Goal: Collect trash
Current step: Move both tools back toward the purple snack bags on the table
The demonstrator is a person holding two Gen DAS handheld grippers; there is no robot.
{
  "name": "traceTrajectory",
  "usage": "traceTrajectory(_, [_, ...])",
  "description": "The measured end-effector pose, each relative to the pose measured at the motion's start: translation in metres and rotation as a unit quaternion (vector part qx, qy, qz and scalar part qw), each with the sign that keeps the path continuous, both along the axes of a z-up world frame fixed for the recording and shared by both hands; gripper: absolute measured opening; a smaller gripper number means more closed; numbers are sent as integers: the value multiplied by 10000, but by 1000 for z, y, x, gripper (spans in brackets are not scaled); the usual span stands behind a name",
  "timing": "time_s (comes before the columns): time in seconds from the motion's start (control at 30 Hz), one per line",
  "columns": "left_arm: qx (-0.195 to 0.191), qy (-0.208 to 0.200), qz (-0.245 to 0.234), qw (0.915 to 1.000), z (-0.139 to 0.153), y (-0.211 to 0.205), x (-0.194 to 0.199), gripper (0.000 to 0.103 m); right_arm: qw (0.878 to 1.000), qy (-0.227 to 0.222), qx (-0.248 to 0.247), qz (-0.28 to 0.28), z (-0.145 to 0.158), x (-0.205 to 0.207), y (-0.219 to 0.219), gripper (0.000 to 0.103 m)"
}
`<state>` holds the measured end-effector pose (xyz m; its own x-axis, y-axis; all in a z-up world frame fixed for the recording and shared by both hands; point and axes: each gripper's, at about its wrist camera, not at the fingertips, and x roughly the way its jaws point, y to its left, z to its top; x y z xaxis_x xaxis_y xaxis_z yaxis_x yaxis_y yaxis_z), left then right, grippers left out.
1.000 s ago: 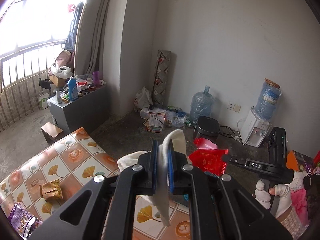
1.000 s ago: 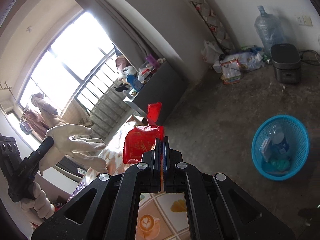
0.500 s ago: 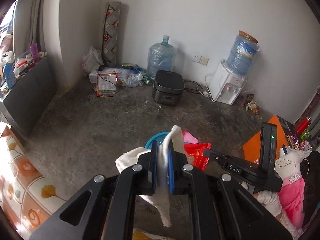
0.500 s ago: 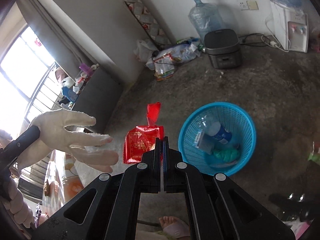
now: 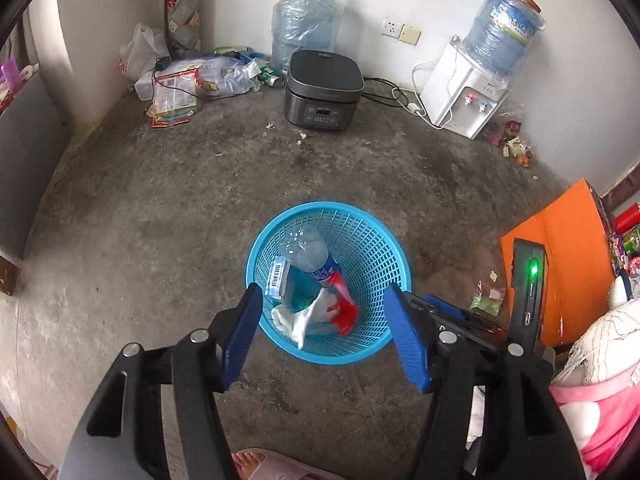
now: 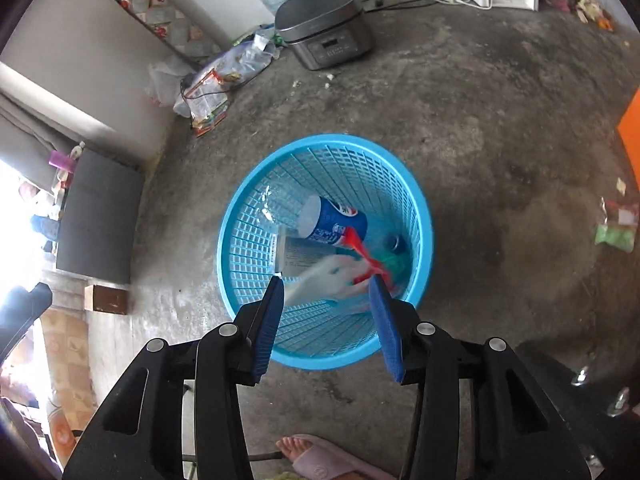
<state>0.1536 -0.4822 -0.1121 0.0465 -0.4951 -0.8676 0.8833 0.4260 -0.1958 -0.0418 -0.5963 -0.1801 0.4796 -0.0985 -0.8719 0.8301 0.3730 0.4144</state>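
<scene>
A blue mesh trash basket (image 5: pixel 372 240) stands on the concrete floor, also in the right wrist view (image 6: pixel 248 216). Inside lie a plastic bottle (image 5: pixel 310 256), a small carton (image 5: pixel 277 278), a white tissue (image 5: pixel 300 318) and a red wrapper (image 5: pixel 344 308). In the right wrist view the tissue (image 6: pixel 328 276) and the wrapper (image 6: pixel 360 252) are blurred, falling into the basket. My left gripper (image 5: pixel 320 336) is open and empty above the basket's near rim. My right gripper (image 6: pixel 328 320) is open and empty over the basket.
A grey rice cooker (image 5: pixel 324 90), water jugs (image 5: pixel 306 20), a water dispenser (image 5: pixel 464 92) and bags of clutter (image 5: pixel 192 80) line the far wall. An orange folder (image 5: pixel 560 256) lies right. Small wrappers (image 5: pixel 486 298) lie on the floor. A sandalled foot (image 6: pixel 316 460) is below.
Both grippers swung down over the basket and opened. The white tissue left the left gripper and the red wrapper left the right one; both dropped into the basket.
</scene>
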Motion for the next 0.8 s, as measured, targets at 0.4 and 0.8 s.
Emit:
traceTrajectory(0.4, [-1165,-633,645,9891,99,102,-5,79,9907,-885,-727,730,84,24,42,44])
traceTrajectory(0.8, [-1544,-1586,2008,9543,209,311,-23,86,9385,-2116,-756,2621,186,70,163,54])
